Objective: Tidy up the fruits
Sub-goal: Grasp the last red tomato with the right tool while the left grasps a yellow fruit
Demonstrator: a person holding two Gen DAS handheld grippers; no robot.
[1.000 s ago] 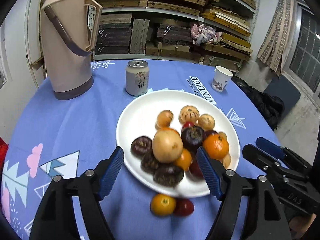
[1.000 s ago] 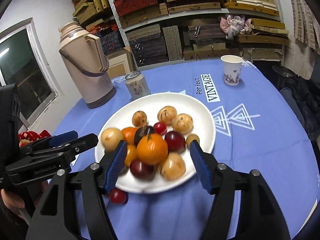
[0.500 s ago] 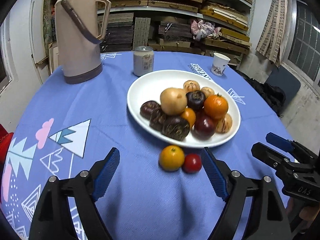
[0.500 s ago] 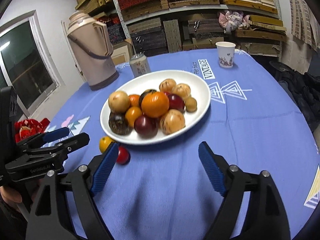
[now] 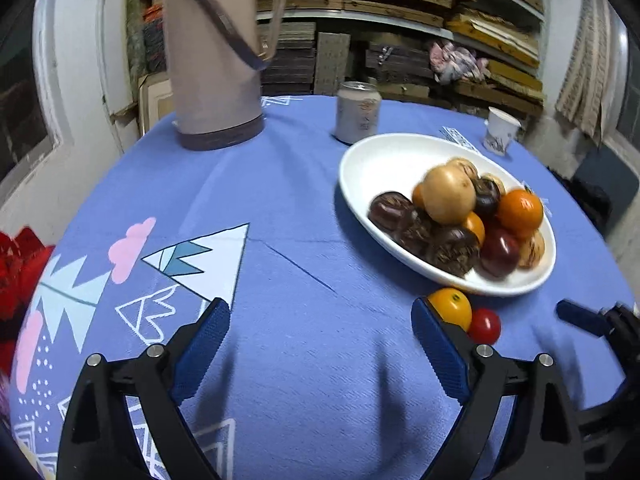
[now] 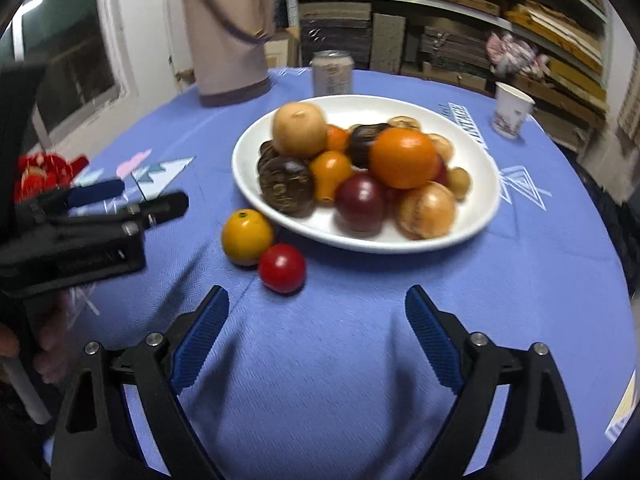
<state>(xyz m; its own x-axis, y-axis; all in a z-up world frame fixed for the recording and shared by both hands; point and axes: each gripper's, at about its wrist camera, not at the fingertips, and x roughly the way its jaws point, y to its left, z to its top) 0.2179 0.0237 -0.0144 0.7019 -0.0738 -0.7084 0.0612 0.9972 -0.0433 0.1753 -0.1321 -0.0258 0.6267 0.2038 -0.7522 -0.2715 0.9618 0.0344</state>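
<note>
Tall beige plastic thermos jug w/ brown base (image 5: pixel 218 60) upright at far side of round table under blue patterned cloth (image 5: pixel 280 184). Silver drinks can (image 5: pixel 358 112) near it. White paper cup w/ print (image 6: pixel 511 110) far right. Wall shelves w/ stacked boards (image 5: pixel 420 12) behind.

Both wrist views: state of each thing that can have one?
Left gripper: jaws just opening, empty.
Right gripper: jaws just opening, empty.
White plate: piled with fruit.
Yellow fruit: off plate, on cloth.
Red fruit: off plate, touching it.
Can: upright.
Paper cup: upright.
</note>
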